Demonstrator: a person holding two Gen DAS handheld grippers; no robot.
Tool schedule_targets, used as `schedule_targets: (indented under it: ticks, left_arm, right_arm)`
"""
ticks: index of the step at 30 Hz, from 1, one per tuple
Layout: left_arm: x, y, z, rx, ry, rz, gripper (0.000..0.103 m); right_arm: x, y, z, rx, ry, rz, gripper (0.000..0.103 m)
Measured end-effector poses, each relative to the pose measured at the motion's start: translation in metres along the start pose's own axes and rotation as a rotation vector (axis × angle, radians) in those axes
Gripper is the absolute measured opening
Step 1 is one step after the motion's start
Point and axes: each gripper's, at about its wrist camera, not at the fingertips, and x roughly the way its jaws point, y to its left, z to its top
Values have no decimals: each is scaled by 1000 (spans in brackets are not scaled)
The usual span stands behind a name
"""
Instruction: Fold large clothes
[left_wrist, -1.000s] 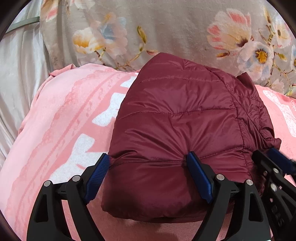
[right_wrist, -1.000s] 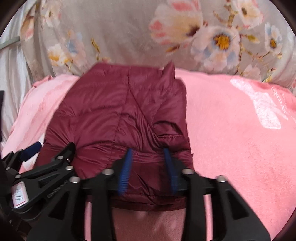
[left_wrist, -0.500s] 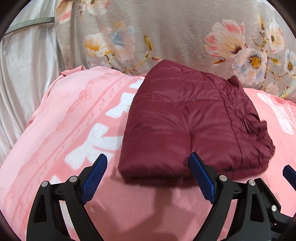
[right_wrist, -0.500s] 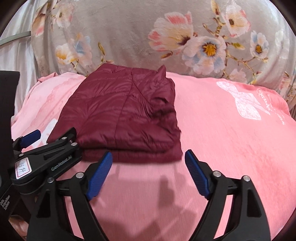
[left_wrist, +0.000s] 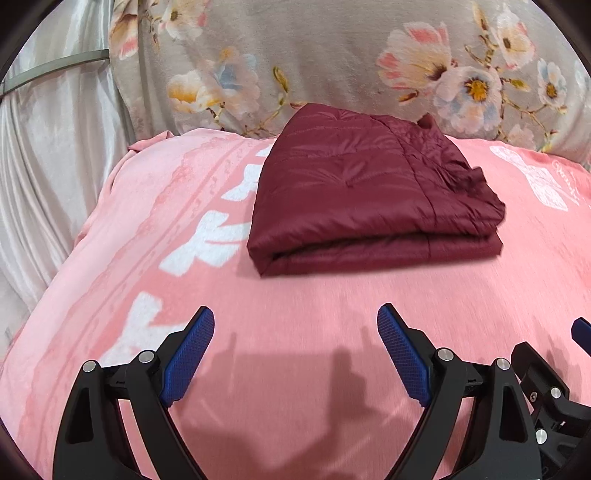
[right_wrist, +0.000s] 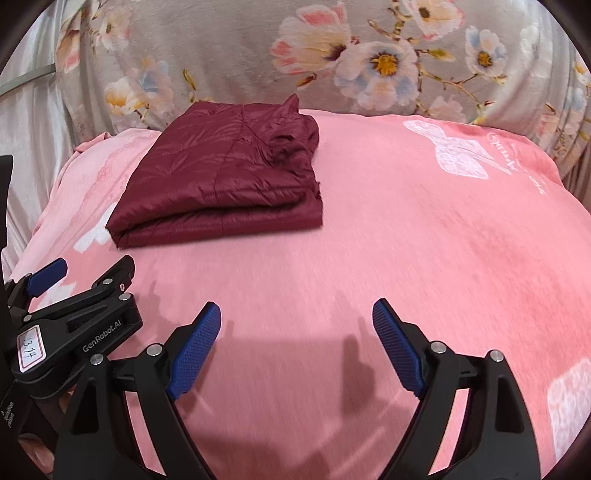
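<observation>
A dark red quilted jacket lies folded in a flat stack on the pink blanket; it also shows in the right wrist view, left of centre. My left gripper is open and empty, well short of the jacket's near edge. My right gripper is open and empty too, near and to the right of the jacket. The left gripper's body shows at the left of the right wrist view.
A grey floral blanket rises behind the jacket. A pale satin curtain hangs at the far left. The pink blanket stretches wide to the right, with white bow prints.
Both grippers let go of the jacket's near edge, opened wide and pulled back toward me. The jacket stays folded on the blanket.
</observation>
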Motion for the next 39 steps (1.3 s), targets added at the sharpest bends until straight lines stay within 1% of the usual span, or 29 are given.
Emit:
schedule_targets:
  ticks: [6, 12, 16, 21, 24, 27, 32, 35, 39]
  left_arm:
    - [-22, -5, -18, 30, -3, 14, 88]
    - [-31, -1, -27, 10, 9, 8, 87]
    - [-28, -2, -27, 7, 23, 18, 87]
    - [-26, -1, -27, 8, 32, 25, 87]
    - [-27, 0, -27, 6, 32, 26, 87]
    - [-26, 0, -27, 8, 33, 29, 87]
    - [-27, 0, -26, 4, 28, 33, 87]
    - [-28, -1, -27, 6, 26, 37, 87]
    - [-28, -1, -27, 6, 22, 36, 87]
  right_arm:
    - [-20, 2, -16, -29, -14, -35, 82]
    - [-28, 3, -22, -45, -25, -54, 82]
    - [-23, 4, -21, -53, 1, -67, 82]
    - [-22, 4, -21, -56, 3, -66, 82]
    - [-22, 3, -21, -55, 0, -57, 82]
    - [-22, 5, -21, -61, -1, -73, 82]
    - [-24, 4, -21, -60, -7, -63, 82]
    - [-24, 5, -21, -63, -10, -81, 83]
    - [-25, 5, -21, -62, -14, -79, 83]
